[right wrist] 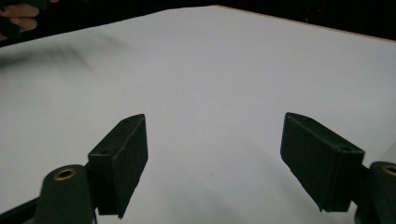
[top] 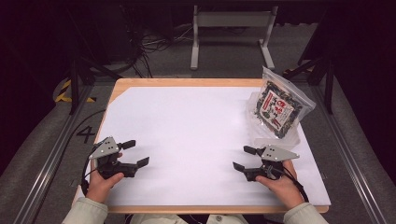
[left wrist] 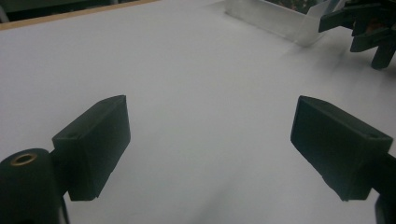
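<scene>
Two grippers and one bag are what we have to work with, all laid out on the white table (top: 196,135), which we take as our landmark. Largest after it is the clear zip bag of dark snack (top: 279,108), lying flat at the table's far right corner, its near edge reaching toward the right hand. Next, the left gripper (top: 134,154) rests near the table's near left edge, jaws spread wide with nothing between them, and the right gripper (top: 243,158) sits near the near right edge, just short of the bag, jaws equally wide and empty. We judge this to be the starting pose, before any reach. Our next move calls for carrying the right gripper forward to the bag's near edge and closing on the thin film without sliding it off the table.
</scene>
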Demonstrator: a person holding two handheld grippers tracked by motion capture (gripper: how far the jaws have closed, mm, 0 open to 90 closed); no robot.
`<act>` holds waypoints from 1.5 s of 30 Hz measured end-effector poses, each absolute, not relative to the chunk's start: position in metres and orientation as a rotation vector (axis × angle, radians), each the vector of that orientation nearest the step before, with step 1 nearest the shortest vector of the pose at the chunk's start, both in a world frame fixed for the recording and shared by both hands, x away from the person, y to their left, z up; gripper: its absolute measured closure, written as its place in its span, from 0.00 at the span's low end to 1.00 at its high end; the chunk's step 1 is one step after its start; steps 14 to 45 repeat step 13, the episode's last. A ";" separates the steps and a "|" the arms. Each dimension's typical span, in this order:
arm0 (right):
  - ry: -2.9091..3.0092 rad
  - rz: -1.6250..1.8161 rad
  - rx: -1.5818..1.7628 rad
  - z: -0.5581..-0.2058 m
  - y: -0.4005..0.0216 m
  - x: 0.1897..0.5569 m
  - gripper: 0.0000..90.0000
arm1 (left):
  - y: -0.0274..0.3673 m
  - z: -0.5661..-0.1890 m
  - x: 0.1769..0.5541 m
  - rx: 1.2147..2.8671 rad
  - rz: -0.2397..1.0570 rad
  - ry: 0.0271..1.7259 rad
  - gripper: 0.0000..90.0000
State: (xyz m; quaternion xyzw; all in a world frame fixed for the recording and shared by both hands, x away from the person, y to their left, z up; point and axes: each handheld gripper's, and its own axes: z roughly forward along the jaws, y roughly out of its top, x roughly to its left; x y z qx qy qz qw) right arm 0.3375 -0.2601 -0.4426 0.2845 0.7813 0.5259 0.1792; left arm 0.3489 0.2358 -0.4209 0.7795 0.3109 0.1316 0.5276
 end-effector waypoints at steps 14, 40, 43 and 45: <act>2.201 1.482 0.830 -0.443 -0.261 0.339 0.26 | 0.228 -0.428 0.348 1.929 0.362 0.776 0.14; 2.201 1.482 0.830 -0.443 -0.261 0.339 0.26 | 0.228 -0.428 0.348 1.929 0.362 0.776 0.14; 2.201 1.482 0.830 -0.443 -0.261 0.339 0.26 | 0.228 -0.428 0.348 1.929 0.362 0.776 0.14; 2.201 1.482 0.830 -0.443 -0.261 0.339 0.26 | 0.228 -0.428 0.348 1.929 0.362 0.776 0.14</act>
